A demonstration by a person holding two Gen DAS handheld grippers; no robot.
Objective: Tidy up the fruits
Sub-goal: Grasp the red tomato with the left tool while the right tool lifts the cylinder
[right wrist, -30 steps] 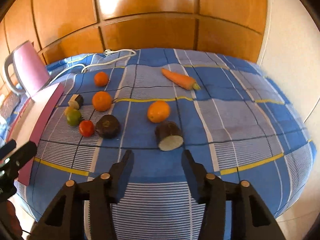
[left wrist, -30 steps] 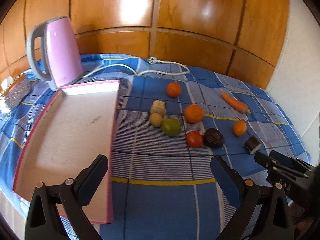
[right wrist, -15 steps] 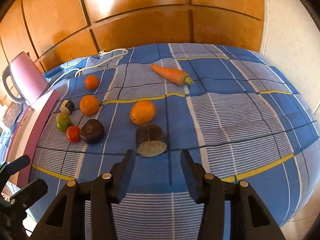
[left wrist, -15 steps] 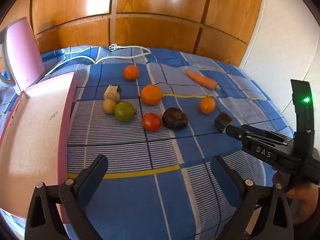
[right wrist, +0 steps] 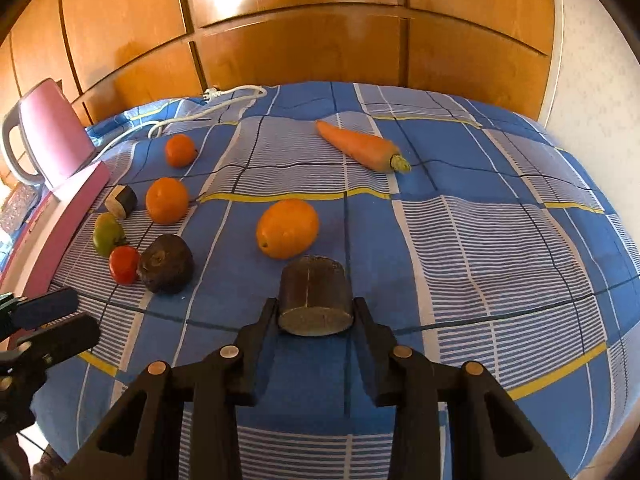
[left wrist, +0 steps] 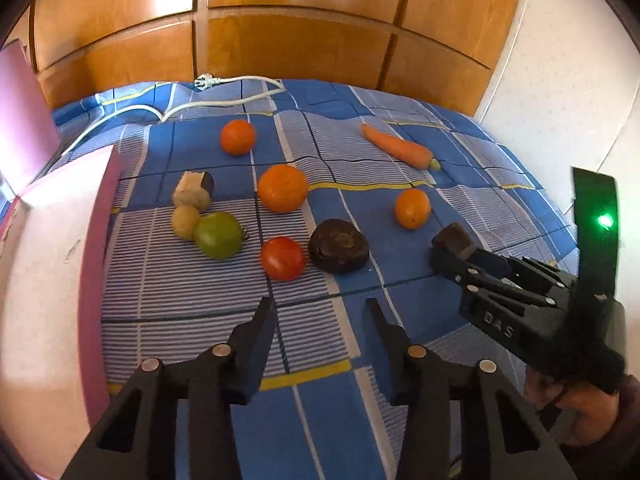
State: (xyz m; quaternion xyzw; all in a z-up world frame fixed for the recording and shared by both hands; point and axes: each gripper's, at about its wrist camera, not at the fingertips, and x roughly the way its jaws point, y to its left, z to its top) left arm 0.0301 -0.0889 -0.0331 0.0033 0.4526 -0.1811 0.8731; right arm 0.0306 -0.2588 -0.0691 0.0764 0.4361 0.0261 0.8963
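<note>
Barely begun: pink tray (left wrist: 52, 264) at left edge holds nothing visible; oranges, tomato (left wrist: 282, 258), carrot (right wrist: 360, 148) all on the cloth. Right gripper (right wrist: 314, 316) closing, dark cut chunk (right wrist: 314, 300) between its jaws at lower centre. Left gripper (left wrist: 320, 320) narrowing, nothing between.

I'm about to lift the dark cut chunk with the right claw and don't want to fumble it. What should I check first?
1. Dark cut chunk sits between the right claw fingers: ok; its jaws are closing on the chunk's sides.
2. Chunk centred in the claw: ok.
3. Neighbours out of the way: ok; the nearest orange lies just behind, apart in the left wrist view.
4. Left claw free: ok; its jaws are closing with nothing between them.
5. Pink tray has room: ok; the part in view holds nothing.
6. Grip firm enough to lift: cannot tell.
</note>
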